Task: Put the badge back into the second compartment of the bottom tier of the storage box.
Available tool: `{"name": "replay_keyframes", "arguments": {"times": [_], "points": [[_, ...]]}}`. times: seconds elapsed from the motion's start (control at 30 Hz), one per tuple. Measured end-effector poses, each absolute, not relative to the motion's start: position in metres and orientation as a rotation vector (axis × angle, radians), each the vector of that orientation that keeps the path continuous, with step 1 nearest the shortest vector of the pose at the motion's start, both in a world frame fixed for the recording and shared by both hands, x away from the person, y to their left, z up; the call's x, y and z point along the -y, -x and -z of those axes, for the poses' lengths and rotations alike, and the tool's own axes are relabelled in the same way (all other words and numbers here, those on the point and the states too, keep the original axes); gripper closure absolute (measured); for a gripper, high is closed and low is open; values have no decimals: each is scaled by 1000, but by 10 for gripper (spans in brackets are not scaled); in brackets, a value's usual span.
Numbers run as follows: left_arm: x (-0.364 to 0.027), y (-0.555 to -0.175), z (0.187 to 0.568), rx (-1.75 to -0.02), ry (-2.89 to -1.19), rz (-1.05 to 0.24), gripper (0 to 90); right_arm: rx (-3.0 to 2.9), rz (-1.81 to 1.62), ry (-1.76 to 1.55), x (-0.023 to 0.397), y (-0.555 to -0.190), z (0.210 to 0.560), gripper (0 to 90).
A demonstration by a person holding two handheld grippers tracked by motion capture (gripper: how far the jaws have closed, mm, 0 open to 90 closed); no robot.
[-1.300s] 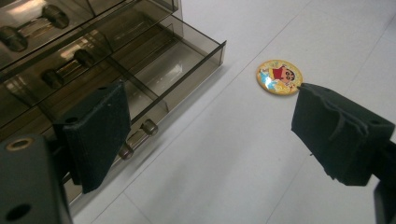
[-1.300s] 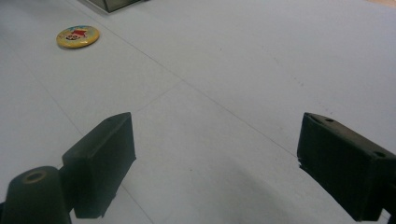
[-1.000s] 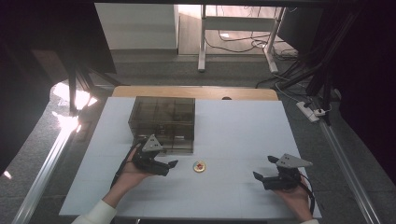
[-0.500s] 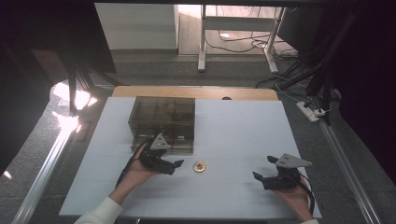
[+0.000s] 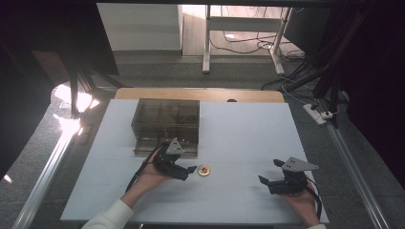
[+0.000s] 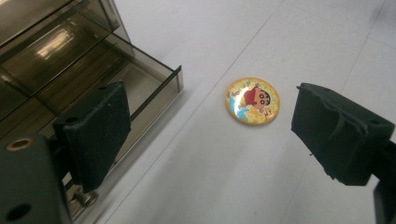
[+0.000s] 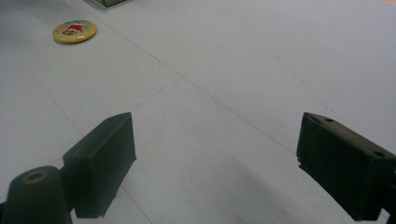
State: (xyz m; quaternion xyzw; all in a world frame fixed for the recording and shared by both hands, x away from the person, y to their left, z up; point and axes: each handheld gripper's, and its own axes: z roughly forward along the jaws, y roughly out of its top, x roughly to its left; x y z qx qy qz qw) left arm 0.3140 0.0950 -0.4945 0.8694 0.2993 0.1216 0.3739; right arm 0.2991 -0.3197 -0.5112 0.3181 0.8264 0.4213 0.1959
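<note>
High view: a round yellow badge (image 5: 204, 171) lies flat on the white table (image 5: 248, 138), just in front of the smoky transparent drawer box (image 5: 165, 125) and slightly toward that box's right front corner. The left gripper (image 5: 187, 170), held in the person's left hand (image 5: 153, 174), sits right beside the badge on the badge's left, its tips almost at the badge's edge but not touching it, and the gripper body is close against the box's front. In the left gripper view the badge (image 6: 252, 101) shows a cartoon figure in a red top and lies between the two black pads, both well apart from each other and clear of it; the left pad (image 6: 95, 130) hangs over the box's pulled-out lowest drawer (image 6: 140, 88), whose front lip stands near the badge. The right gripper (image 5: 271, 172) rests well to the right of the badge, low at the table in the right hand (image 5: 301, 202), its jaws spread wide with nothing in them. In the right gripper view the badge (image 7: 74, 31) lies far off beyond the jaws.
</note>
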Motion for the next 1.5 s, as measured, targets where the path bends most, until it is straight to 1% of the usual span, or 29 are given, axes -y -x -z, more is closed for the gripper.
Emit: {"name": "replay_keyframes", "arguments": {"times": [0.6,1.03,1.2,1.5], "points": [[-74,-321,502,-738,-2269,-274,121,-2322,-1179,-890,319,-300,512,117],[-54,-327,500,-694,-2280,-247,123,-2314,-1180,-893,320,-299,511,118],[-46,-328,499,-662,-2296,-241,131,-2309,-1183,-898,320,-299,512,118],[-42,-326,505,-639,-2327,-212,148,-2318,-1177,-893,320,-299,512,118]]}}
